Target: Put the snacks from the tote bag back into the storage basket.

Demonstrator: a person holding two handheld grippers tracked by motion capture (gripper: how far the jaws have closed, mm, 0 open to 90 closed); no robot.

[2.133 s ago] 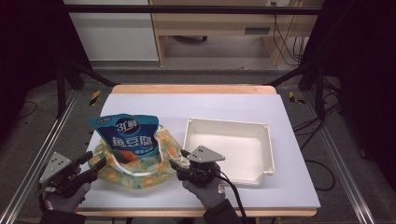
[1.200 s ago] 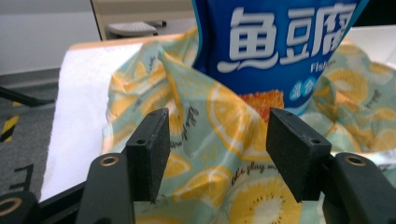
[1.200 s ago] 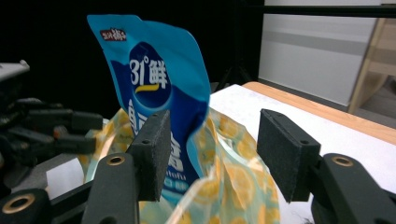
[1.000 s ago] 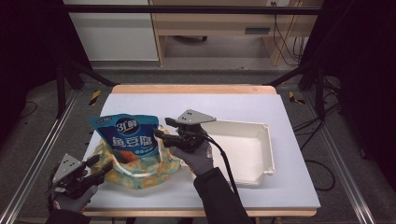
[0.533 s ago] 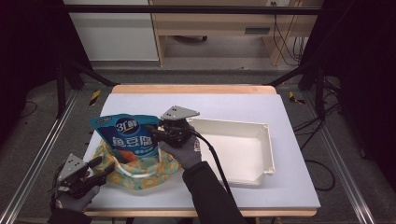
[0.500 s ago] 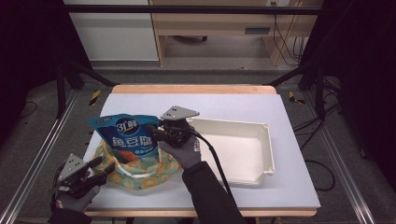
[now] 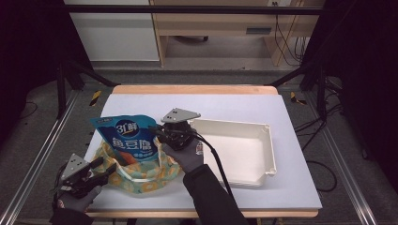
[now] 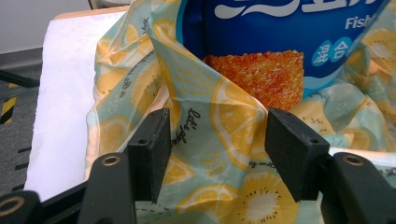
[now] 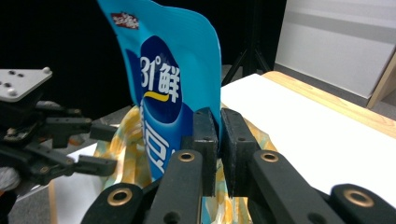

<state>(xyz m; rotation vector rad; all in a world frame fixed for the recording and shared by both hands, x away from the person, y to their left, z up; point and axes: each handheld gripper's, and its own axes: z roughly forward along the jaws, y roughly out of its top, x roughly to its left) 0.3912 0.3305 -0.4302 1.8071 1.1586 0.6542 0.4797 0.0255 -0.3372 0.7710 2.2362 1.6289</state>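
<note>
A blue snack pouch (image 7: 124, 136) stands upright inside a lemon-print bag (image 7: 141, 176) at the table's front left. My right gripper (image 7: 157, 132) is shut on the pouch's right edge. In the right gripper view the jaws (image 9: 219, 135) pinch the thin side seam of the pouch (image 9: 168, 88). My left gripper (image 7: 105, 166) is open at the bag's front-left corner. In the left gripper view its jaws (image 8: 215, 140) straddle a fold of the lemon-print bag (image 8: 224, 112) without pressing it, with the pouch (image 8: 280, 37) just behind.
A white rectangular tray (image 7: 270, 140) lies to the right of the bag, just beyond my right hand. The white table top (image 7: 234, 103) stretches bare behind bag and tray. A black cable trails from the right gripper along the forearm.
My right gripper has travelled from the front edge beside the tray up and left to the pouch's right edge and shut on it. The left gripper has stayed at the bag's front-left corner.
</note>
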